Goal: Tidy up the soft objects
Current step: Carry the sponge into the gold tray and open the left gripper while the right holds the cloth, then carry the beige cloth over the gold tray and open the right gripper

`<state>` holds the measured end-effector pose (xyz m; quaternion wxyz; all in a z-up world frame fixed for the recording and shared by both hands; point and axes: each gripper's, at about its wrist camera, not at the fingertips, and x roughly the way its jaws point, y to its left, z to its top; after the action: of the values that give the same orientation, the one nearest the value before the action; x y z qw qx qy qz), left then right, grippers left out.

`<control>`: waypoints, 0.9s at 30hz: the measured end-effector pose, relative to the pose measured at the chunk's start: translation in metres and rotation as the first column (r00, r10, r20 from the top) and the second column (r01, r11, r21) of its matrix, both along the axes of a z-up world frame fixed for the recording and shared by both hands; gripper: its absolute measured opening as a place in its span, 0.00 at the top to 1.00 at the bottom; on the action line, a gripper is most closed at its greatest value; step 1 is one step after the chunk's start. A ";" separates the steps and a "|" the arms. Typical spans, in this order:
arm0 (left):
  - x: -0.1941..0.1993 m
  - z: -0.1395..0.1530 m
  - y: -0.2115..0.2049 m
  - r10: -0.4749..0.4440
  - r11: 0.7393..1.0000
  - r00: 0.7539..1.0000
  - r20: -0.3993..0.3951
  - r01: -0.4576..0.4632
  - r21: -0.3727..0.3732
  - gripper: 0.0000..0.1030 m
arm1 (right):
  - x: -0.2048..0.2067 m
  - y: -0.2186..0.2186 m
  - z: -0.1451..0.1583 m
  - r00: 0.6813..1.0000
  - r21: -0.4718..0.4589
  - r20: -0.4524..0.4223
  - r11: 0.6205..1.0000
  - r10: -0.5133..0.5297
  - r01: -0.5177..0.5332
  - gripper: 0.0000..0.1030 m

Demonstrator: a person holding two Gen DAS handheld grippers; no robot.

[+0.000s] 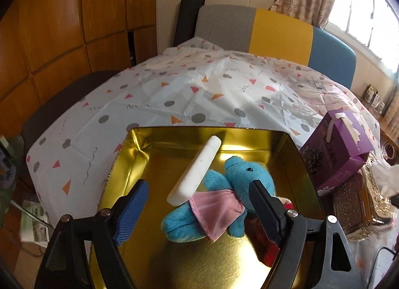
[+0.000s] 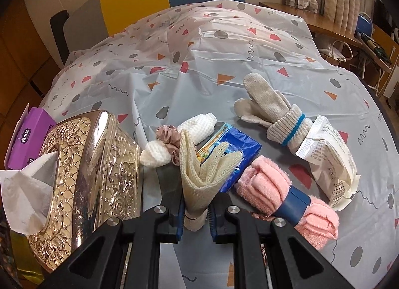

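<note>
A gold tin (image 1: 154, 154) stands open at the table's near edge. Inside lie a blue plush toy (image 1: 244, 174) with a pink cloth and a white oblong block (image 1: 197, 171) leaning across it. My left gripper (image 1: 199, 185) hangs open over the tin, its fingers apart on either side of the toy and not pressing it. My right gripper (image 2: 198, 206) is shut on a cream mesh cloth (image 2: 202, 174), which sticks up between the pads. Beyond it lie a pink rolled towel (image 2: 269, 189) with a blue band, grey knit gloves (image 2: 269, 107), white crochet pieces (image 2: 199, 124) and a scrunchie (image 2: 169, 137).
An ornate gold tissue box (image 2: 94, 164) and a purple box (image 2: 30, 134) stand left of the right gripper, next to the tin. A blue tissue pack (image 2: 239, 149) and a white packet (image 2: 326, 156) lie among the soft things. A patterned sheet (image 1: 199, 89) covers the table; a chair stands behind.
</note>
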<state>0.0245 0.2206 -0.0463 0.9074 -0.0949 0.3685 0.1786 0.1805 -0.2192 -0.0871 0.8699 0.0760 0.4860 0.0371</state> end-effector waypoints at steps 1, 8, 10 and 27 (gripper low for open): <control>-0.003 0.003 -0.002 -0.006 1.000 1.000 0.008 0.006 0.010 0.19 | 0.001 0.000 0.000 1.000 0.001 0.000 1.000 -0.001 0.001 0.87; -0.023 0.013 -0.017 -0.051 0.997 0.998 0.031 0.050 0.053 0.19 | 0.003 0.004 0.005 1.000 -0.007 0.006 1.000 0.013 -0.013 0.87; -0.028 0.014 -0.020 -0.060 0.997 0.998 0.031 0.058 0.056 0.19 | 0.004 0.005 0.009 1.000 -0.003 0.013 1.000 0.018 -0.017 0.87; -0.043 0.003 -0.038 -0.114 0.991 0.993 0.008 0.113 0.077 0.19 | 0.033 0.049 0.105 0.977 -0.076 0.186 0.993 0.101 -0.089 0.87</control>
<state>-0.0181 0.1822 -0.0433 0.9213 -0.0402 0.3607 0.1399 0.2132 -0.1704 0.0181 0.9115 0.0195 0.4048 0.0694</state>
